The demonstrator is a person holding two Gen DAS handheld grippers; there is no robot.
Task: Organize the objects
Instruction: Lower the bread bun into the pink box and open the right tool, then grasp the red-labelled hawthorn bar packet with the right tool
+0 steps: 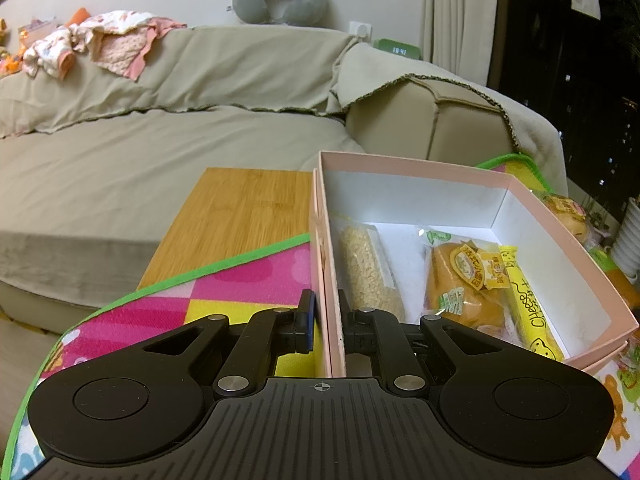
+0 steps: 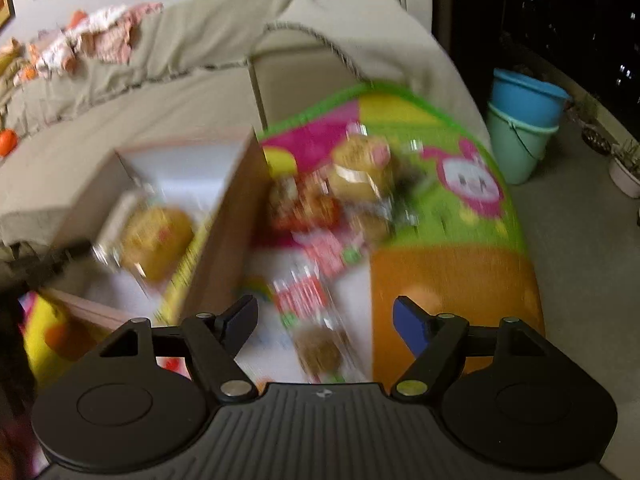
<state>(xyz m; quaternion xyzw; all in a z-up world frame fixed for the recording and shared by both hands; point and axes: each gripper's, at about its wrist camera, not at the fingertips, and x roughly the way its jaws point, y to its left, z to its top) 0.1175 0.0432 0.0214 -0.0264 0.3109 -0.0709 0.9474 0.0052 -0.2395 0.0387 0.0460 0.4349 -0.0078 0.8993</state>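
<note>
The left hand-held gripper (image 1: 326,322) is clamped on the near wall of the box (image 1: 560,232). The right hand-held gripper (image 2: 326,320) stands apart over snack packets (image 2: 308,300) on the mat (image 2: 452,280), gripping nothing.

We see a box (image 1: 440,178) on the mat (image 1: 224,292) before the sofa (image 1: 160,136), three snack packets (image 1: 464,284) in it, more snacks (image 2: 320,236) to its right

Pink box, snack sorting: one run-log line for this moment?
left hand-held gripper: shut on pink box wall | right hand-held gripper: open, empty, above snack packets
</note>
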